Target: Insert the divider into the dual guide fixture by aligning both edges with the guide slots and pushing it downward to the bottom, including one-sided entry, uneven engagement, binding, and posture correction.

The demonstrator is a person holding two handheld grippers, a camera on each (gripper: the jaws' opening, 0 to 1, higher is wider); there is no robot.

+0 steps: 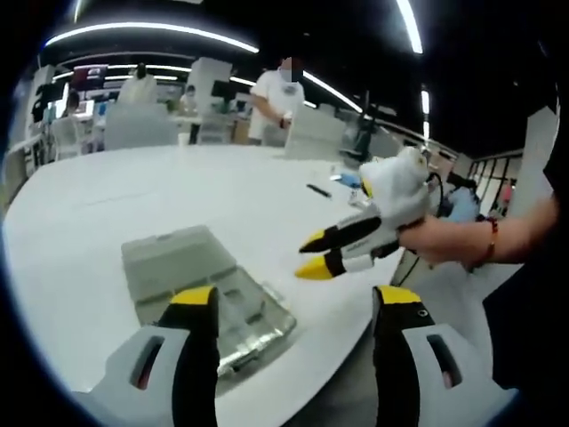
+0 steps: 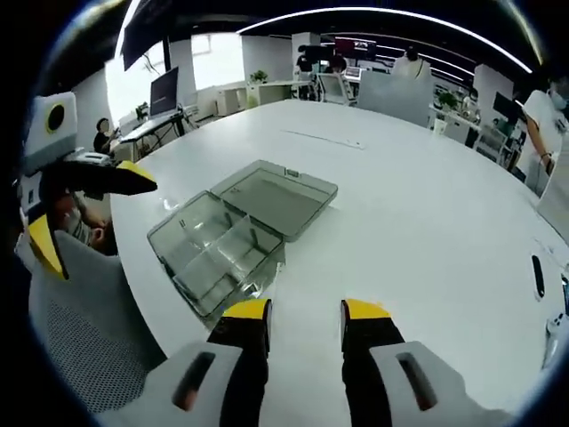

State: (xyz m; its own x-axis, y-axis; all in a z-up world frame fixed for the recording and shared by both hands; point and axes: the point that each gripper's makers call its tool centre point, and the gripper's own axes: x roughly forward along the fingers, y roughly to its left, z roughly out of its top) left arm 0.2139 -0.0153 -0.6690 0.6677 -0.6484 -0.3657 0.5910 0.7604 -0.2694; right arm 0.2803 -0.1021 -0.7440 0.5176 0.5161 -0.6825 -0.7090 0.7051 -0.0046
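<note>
A clear plastic compartment box (image 1: 206, 298) lies near the white table's edge with its lid (image 1: 173, 253) folded open beside it. Thin clear partitions (image 2: 213, 253) stand inside the tray; I cannot make out a separate loose divider. My left gripper (image 1: 296, 301) hovers just short of the box, jaws wide apart and empty. A hand holds my right gripper (image 1: 311, 255) to the right of the box, above the table edge, yellow tips slightly apart. In the right gripper view the box (image 2: 191, 233) and its lid (image 2: 280, 197) lie ahead of my right gripper (image 2: 306, 313), open with nothing between its jaws; the left gripper (image 2: 87, 213) hangs at far left.
The white table (image 2: 409, 205) stretches far beyond the box. A small black object (image 2: 537, 276) lies on it at the right. A grey mesh chair (image 2: 76, 356) sits below the table edge. A person in white (image 1: 277, 96) stands at the far side among desks and chairs.
</note>
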